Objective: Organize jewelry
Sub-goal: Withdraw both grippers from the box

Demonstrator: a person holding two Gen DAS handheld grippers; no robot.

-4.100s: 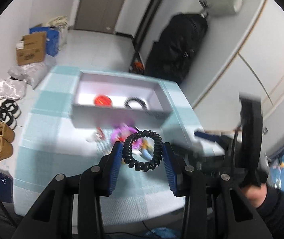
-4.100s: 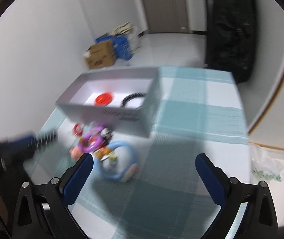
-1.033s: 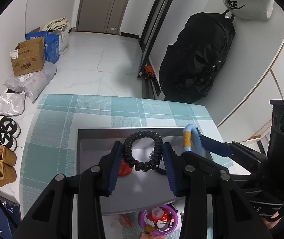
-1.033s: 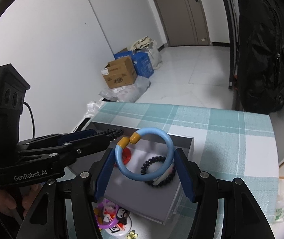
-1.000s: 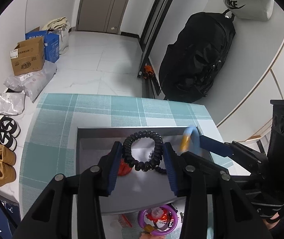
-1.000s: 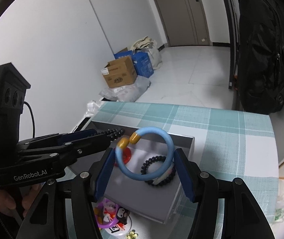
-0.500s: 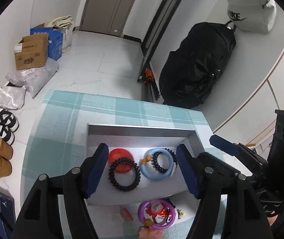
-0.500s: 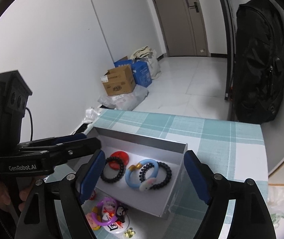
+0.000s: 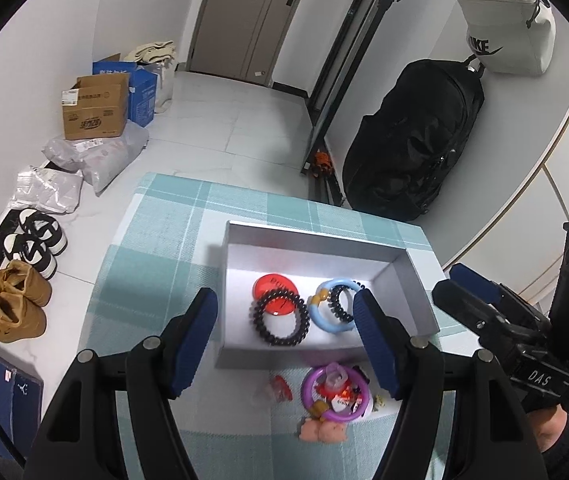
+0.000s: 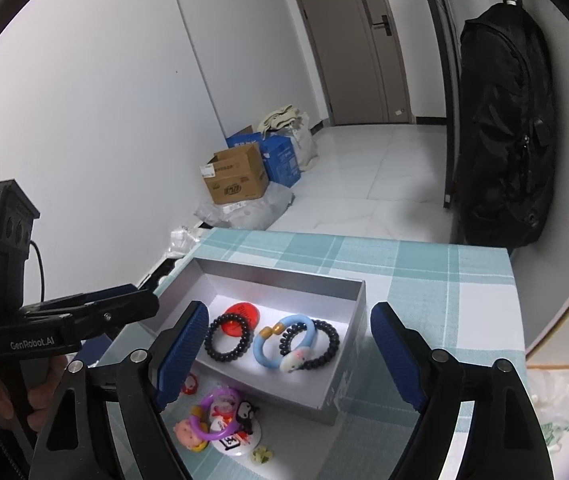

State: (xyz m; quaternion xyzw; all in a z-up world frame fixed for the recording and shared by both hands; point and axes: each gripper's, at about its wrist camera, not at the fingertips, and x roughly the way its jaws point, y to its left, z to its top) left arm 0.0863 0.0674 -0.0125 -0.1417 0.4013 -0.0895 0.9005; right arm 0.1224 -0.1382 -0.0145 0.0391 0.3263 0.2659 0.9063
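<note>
A grey open box (image 9: 418, 280) (image 10: 348, 376) sits on the teal checked tablecloth. Inside lie a black spiral hair tie (image 9: 279, 321) (image 10: 228, 339), a red disc (image 9: 276, 288) (image 10: 244, 316), a light blue bracelet (image 9: 334, 306) (image 10: 280, 340) and a second black beaded bracelet (image 9: 342, 303) (image 10: 316, 344). My left gripper (image 9: 286, 342) is open and empty above the box's near side. My right gripper (image 10: 288, 354) is open and empty above the box. A purple ring with charms (image 9: 334, 394) (image 10: 216, 414) lies in front of the box.
Small trinkets lie by the purple ring: a pink figure (image 9: 322, 432), a red piece (image 9: 280, 386), a round badge (image 10: 232, 440). The table edge (image 9: 124, 216) borders the floor with shoes (image 9: 16, 304), cardboard boxes (image 9: 94, 106) and a black backpack (image 9: 412, 140).
Both grippers have opened and pulled back and up. The black spiral tie and the blue bracelet, held a second ago, now lie in the box.
</note>
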